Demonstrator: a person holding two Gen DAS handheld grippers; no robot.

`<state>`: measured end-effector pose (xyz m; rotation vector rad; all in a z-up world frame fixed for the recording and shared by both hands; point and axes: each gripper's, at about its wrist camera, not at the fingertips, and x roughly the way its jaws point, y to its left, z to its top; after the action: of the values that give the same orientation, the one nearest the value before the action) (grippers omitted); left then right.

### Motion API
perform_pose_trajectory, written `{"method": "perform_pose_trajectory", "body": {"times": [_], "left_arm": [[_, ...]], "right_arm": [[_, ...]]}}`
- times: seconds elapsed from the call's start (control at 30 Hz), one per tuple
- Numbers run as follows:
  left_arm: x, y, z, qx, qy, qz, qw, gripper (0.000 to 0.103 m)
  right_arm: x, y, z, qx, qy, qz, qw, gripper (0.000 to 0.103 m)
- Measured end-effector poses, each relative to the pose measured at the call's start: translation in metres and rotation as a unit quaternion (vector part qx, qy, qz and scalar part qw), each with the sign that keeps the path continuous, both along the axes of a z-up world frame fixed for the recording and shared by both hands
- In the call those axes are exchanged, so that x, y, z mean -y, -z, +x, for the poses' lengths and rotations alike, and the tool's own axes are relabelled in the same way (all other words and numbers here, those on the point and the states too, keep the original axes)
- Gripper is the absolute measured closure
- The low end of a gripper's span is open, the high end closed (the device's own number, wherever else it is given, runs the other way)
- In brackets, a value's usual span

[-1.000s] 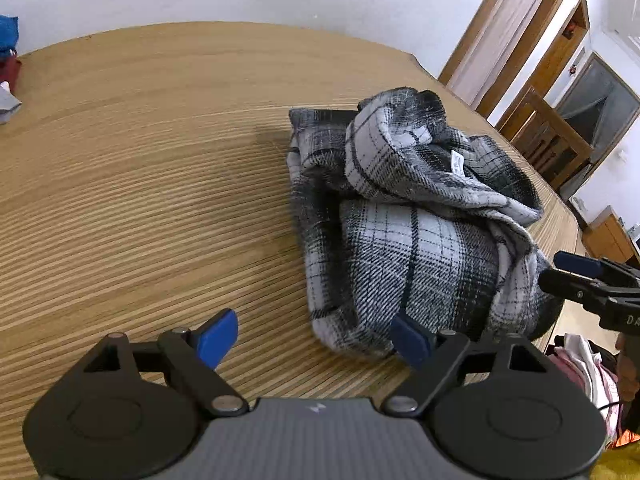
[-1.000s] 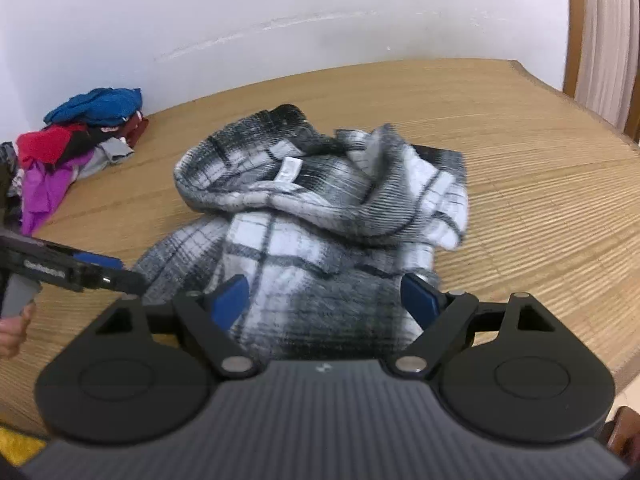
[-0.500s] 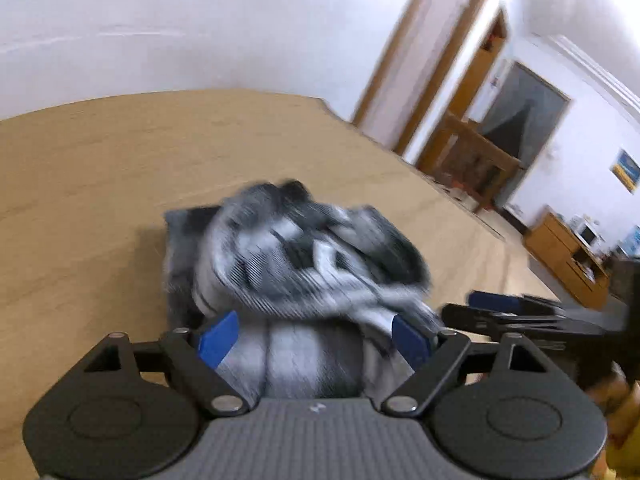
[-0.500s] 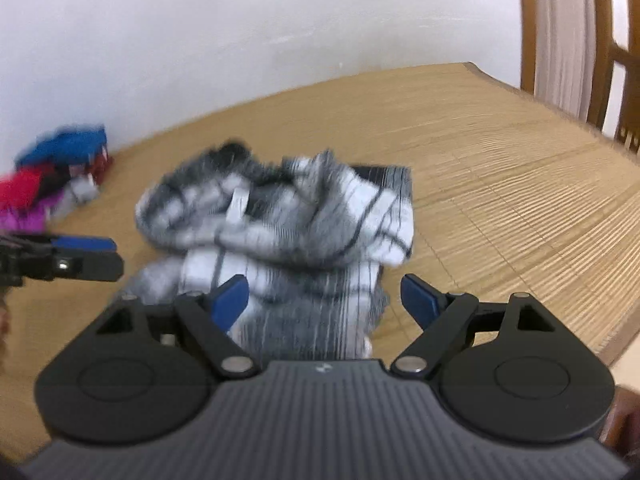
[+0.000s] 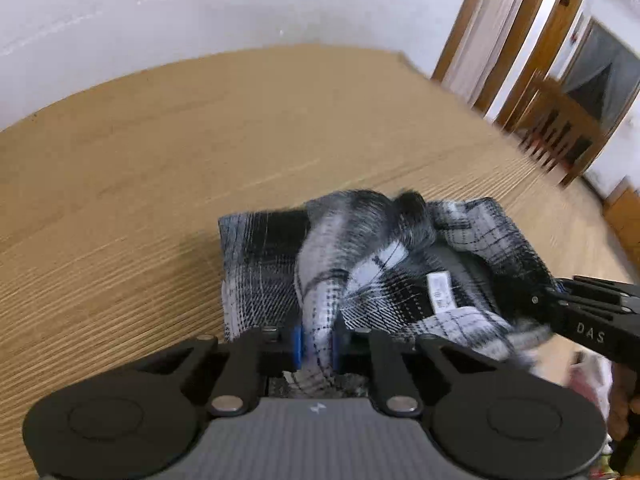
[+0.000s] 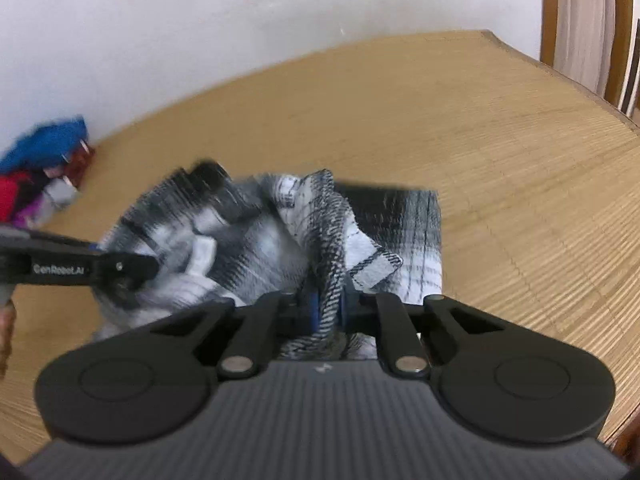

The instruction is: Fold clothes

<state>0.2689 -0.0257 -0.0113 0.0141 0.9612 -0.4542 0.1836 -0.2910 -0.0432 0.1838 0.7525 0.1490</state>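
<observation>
Plaid flannel shirt [image 5: 360, 272], soft and rumpled, pinched by both claws.

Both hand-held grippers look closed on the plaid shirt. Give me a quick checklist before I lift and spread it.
1. Left hand-held gripper pinching the black-and-white plaid flannel shirt: ok.
2. Right hand-held gripper pinching the shirt: ok.
3. Grips on matching corners or shoulders: cannot tell, fabric is bunched.
4. Shirt free of tangles: not ok, crumpled heap.
5. Bare wooden table beyond the shirt for spreading: ok.
6. Colourful clothes pile apart from the shirt: ok.
</observation>
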Motion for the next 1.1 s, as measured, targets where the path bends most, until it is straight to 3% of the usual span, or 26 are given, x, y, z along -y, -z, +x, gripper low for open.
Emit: {"method": "perform_pose_trajectory", "body": {"times": [0.13, 0.23, 0.37, 0.43, 0.53, 0.57, 0.63, 0.77, 0.83, 0.9, 0.97, 1.03, 1.1], "left_arm": [[-0.016, -0.03, -0.05, 0.001, 0.04, 0.015, 0.9991, 0.088], [-0.014, -0.006, -0.09, -0.026, 0.067, 0.061, 0.9955, 0.087], [0.001, 0.051, -0.126, -0.043, 0.101, 0.121, 0.9865, 0.08], [0.007, 0.074, -0.135, -0.037, 0.11, 0.14, 0.9833, 0.076], [0.006, 0.073, -0.135, -0.018, 0.103, 0.133, 0.9856, 0.076], [0.004, 0.071, -0.134, -0.017, 0.099, 0.128, 0.9867, 0.075], [0.0, 0.067, -0.134, -0.017, 0.093, 0.12, 0.9883, 0.074], [-0.013, 0.052, -0.142, -0.01, 0.093, 0.121, 0.9883, 0.059], [-0.03, 0.042, -0.143, -0.018, 0.097, 0.092, 0.9909, 0.056], [-0.04, 0.029, -0.144, -0.019, 0.091, 0.052, 0.9943, 0.052], [-0.051, 0.014, -0.147, -0.013, 0.08, 0.018, 0.9965, 0.047], [-0.057, -0.002, -0.153, 0.007, 0.063, -0.004, 0.998, 0.046], [-0.058, -0.014, -0.156, 0.032, 0.048, -0.02, 0.9982, 0.042]], "right_arm": [[-0.008, -0.047, -0.039, 0.01, -0.063, -0.026, 0.998, 0.091], [-0.03, -0.052, -0.076, -0.012, -0.109, -0.082, 0.991, 0.091], [-0.072, -0.011, -0.122, -0.04, -0.164, -0.204, 0.964, 0.091], [-0.083, 0.021, -0.133, -0.067, -0.175, -0.235, 0.954, 0.09], [-0.083, 0.044, -0.135, -0.055, -0.156, -0.236, 0.957, 0.09], [-0.085, 0.047, -0.138, -0.044, -0.158, -0.255, 0.953, 0.09], [-0.093, 0.052, -0.147, -0.02, -0.168, -0.302, 0.938, 0.089], [-0.108, 0.064, -0.165, 0.028, -0.188, -0.394, 0.899, 0.084], [-0.112, 0.066, -0.176, 0.048, -0.199, -0.431, 0.879, 0.082], [-0.106, 0.057, -0.183, 0.053, -0.197, -0.428, 0.881, 0.074], [-0.094, 0.044, -0.186, 0.062, -0.185, -0.416, 0.888, 0.051], [-0.077, 0.027, -0.188, 0.079, -0.179, -0.386, 0.902, 0.039], [-0.054, 0.008, -0.186, 0.089, -0.172, -0.323, 0.926, 0.038]]}}
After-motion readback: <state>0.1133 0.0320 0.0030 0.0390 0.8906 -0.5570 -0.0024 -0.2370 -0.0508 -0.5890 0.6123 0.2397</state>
